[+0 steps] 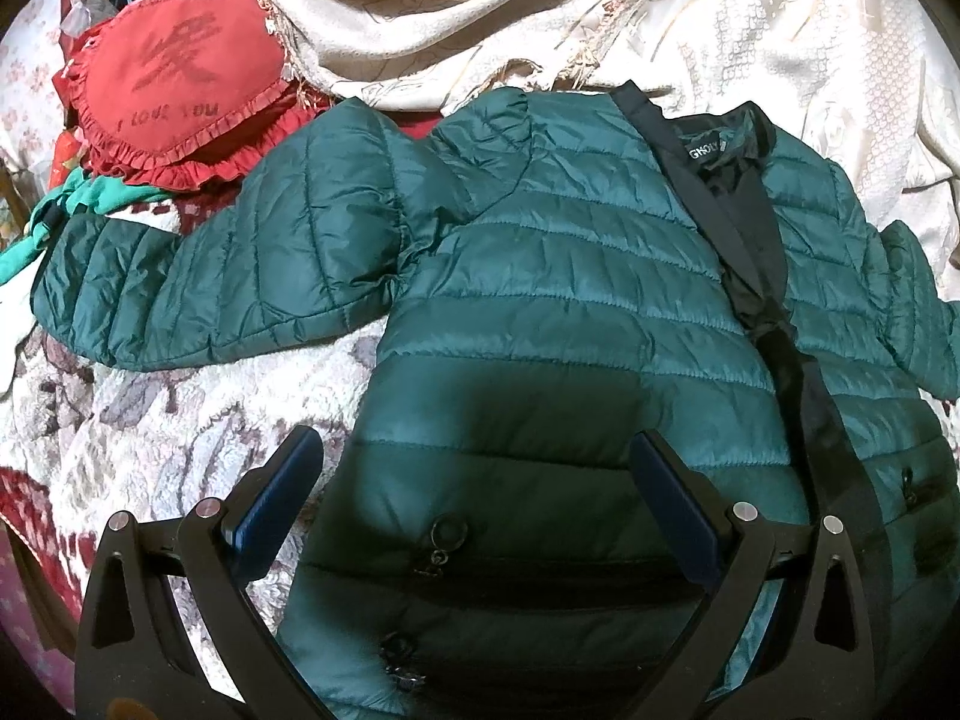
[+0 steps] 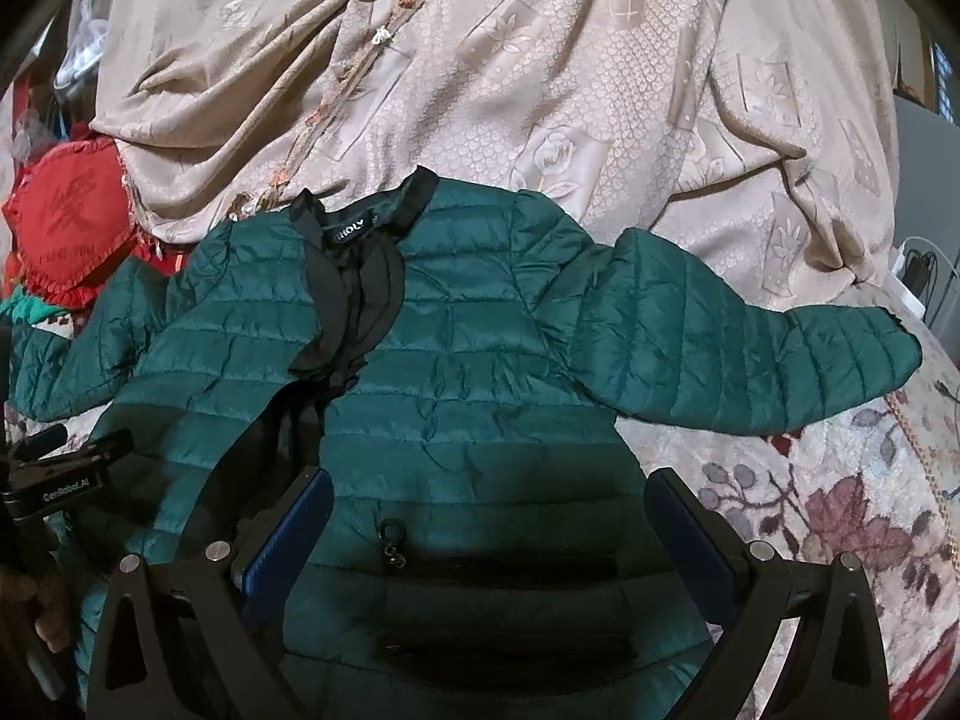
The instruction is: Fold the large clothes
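A dark green quilted puffer jacket (image 1: 540,276) lies spread front-up on a bed, collar away from me, black placket open down the middle. Its left sleeve (image 1: 198,282) stretches out to the left; its right sleeve (image 2: 738,336) stretches out to the right. My left gripper (image 1: 474,468) hangs open above the jacket's lower left front, over a pocket zipper (image 1: 441,540). My right gripper (image 2: 489,510) is open above the lower right front (image 2: 480,396), over another zipper pull (image 2: 393,540). Nothing is held between either pair of blue pads. The left gripper's body (image 2: 66,468) shows at the left edge of the right wrist view.
A red heart-shaped cushion (image 1: 174,96) lies at the back left. A beige embossed quilt (image 2: 540,78) is bunched behind the collar. A fleecy floral blanket (image 1: 180,396) covers the bed under the jacket. A teal cloth (image 1: 66,204) lies by the left cuff. Cables and a plug (image 2: 918,270) sit at the far right.
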Demonstrator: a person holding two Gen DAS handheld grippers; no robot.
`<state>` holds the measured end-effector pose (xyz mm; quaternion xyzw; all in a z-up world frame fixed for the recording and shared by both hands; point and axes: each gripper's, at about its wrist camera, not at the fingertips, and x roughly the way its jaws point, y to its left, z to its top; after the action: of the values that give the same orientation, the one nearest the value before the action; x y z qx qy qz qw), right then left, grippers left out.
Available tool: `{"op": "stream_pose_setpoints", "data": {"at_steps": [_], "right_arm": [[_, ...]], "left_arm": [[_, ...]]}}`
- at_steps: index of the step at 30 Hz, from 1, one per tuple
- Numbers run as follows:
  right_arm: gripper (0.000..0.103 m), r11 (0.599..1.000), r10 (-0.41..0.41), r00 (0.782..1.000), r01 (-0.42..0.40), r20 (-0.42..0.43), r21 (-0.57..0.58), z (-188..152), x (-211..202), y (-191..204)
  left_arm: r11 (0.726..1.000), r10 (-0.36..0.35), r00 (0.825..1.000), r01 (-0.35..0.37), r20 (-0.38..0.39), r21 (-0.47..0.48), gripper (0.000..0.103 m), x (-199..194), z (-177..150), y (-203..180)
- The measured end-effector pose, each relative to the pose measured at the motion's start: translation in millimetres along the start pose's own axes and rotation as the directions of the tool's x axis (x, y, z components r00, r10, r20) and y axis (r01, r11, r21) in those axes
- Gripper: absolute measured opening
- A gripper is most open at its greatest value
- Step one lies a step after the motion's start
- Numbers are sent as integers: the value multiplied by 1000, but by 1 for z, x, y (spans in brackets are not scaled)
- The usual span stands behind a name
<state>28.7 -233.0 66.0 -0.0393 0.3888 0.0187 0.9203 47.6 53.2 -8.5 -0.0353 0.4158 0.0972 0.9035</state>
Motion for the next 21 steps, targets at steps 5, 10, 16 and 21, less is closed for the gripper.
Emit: {"op": "stream_pose_setpoints", "data": {"at_steps": [5, 10, 16, 21], "right_arm": [[103, 999, 14, 1000, -14, -19, 29, -1, 4, -4], [103, 1000, 7, 1000, -7, -19, 10, -2, 6, 0], [103, 1000, 2, 1000, -2, -25, 12, -2, 8, 0], [103, 1000, 0, 999, 0, -32, 9, -3, 10, 1]], "left_arm": [[1000, -4, 1000, 4, -1, -4, 102, -1, 1, 0], [1000, -10, 1000, 10, 1, -17, 102, -1, 3, 2], [1000, -9, 1000, 9, 0, -17, 102, 0, 3, 3], [1000, -7, 1000, 7, 4, -21, 102, -1, 3, 4]]}}
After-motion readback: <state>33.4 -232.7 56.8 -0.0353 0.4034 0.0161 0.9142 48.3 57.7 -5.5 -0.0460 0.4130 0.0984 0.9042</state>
